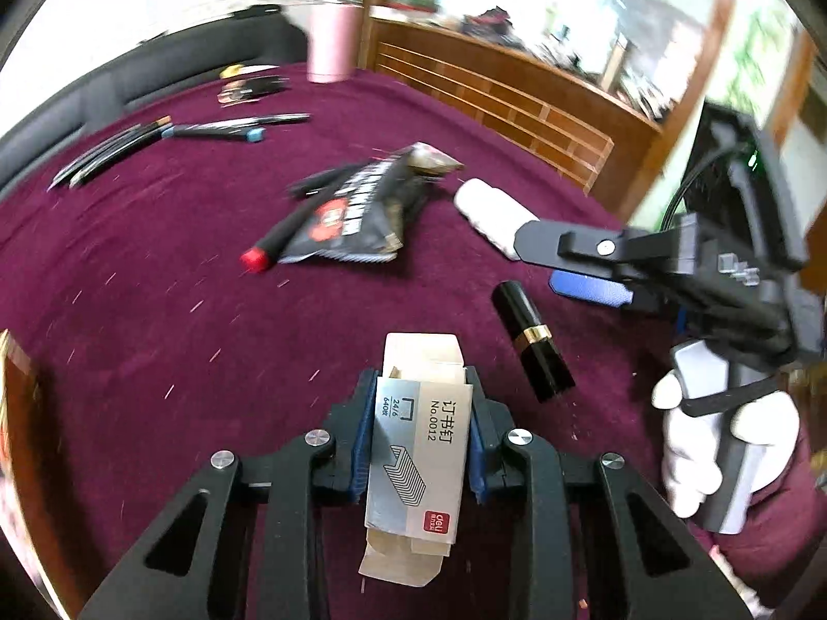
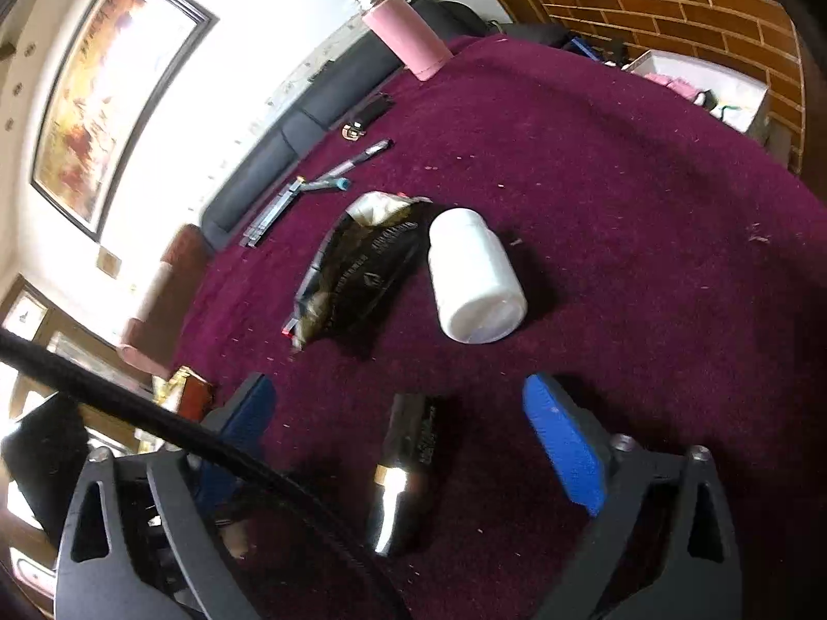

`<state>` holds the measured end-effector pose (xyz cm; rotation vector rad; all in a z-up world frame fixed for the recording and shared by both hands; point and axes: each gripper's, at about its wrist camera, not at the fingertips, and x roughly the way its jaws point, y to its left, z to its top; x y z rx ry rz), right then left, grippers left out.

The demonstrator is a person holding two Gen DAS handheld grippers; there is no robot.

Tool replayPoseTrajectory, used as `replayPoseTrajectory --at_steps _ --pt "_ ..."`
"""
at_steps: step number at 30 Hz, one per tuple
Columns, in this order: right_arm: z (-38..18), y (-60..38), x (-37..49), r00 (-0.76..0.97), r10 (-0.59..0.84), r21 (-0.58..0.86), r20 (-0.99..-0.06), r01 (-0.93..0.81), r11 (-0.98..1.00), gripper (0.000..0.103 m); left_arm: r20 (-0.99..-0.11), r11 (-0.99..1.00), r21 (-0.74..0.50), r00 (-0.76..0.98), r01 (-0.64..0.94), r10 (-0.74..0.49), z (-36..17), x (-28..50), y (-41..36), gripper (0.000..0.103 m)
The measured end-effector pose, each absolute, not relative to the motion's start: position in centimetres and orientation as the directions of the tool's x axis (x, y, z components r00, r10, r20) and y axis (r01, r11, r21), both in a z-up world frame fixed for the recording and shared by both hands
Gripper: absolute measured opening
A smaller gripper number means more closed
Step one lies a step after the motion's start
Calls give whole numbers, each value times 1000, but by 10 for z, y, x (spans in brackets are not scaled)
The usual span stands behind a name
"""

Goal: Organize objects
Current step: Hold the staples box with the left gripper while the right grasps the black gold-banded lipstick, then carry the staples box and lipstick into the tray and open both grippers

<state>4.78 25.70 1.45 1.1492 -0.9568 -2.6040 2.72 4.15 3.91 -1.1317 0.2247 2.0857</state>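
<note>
The left gripper (image 1: 421, 431) is clamped on a small grey staple box (image 1: 418, 460), its blue pads pressing both long sides; the box reads "No.0012", "24/6" and carries a red "deli" badge, and its end flaps hang open at both ends. It is held just above the maroon tabletop (image 1: 155, 284), near the edge closest to the person. The right gripper (image 2: 403, 434) has its jaws spread wide, astride a black lipstick tube (image 2: 403, 470) with a gold band that lies flat on the cloth; the pads do not touch it. From the left wrist view this gripper (image 1: 573, 268) reaches in from the right, held by a white-gloved hand (image 1: 708, 444). Further in, around the middle of the tabletop, a white plastic bottle (image 2: 473, 279) lies on its side just beside a black snack packet (image 2: 362, 274) whose print is too blurred to read; a red-capped pen (image 1: 279, 235) rests against the packet. Several pens (image 1: 155, 139) lie toward the far edge, where a pink flask (image 2: 408, 39) stands.
</note>
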Motion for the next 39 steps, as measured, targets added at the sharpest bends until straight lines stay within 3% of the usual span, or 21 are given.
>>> replayPoseTrajectory --at_steps 4,8,10,11,13,16,27,39 --pt "20 243 52 -655 -306 512 -691 -145 -846 82 -768 -744 -247 -342 -621 541 49 42 17 25" --pt "24 210 52 -586 -121 254 -801 -149 -956 68 -758 -754 -282 -345 -593 554 50 46 7 25" --pt "23 192 51 -562 16 88 -827 -157 -984 48 -751 -753 -302 -341 -585 566 49 58 0 25" --pt "21 185 51 -555 72 21 -829 -161 -987 44 -748 -751 -309 -338 -584 571 48 60 -1 25" --pt "21 178 51 -564 79 -5 -822 -132 -991 16 -743 -750 -322 -337 -577 578 48 64 -6 26" --pt "20 170 53 -568 95 -45 -818 -101 -994 15 -737 -752 -338 -337 -566 585 48 66 -16 26" --pt "43 150 78 -596 -121 138 -794 16 -990 15 -677 -788 -391 -431 -477 597 62 80 -76 26" --pt "73 46 92 -565 -358 243 -744 271 -931 16 -642 -879 -399 -605 -262 471 73 92 -195 26"
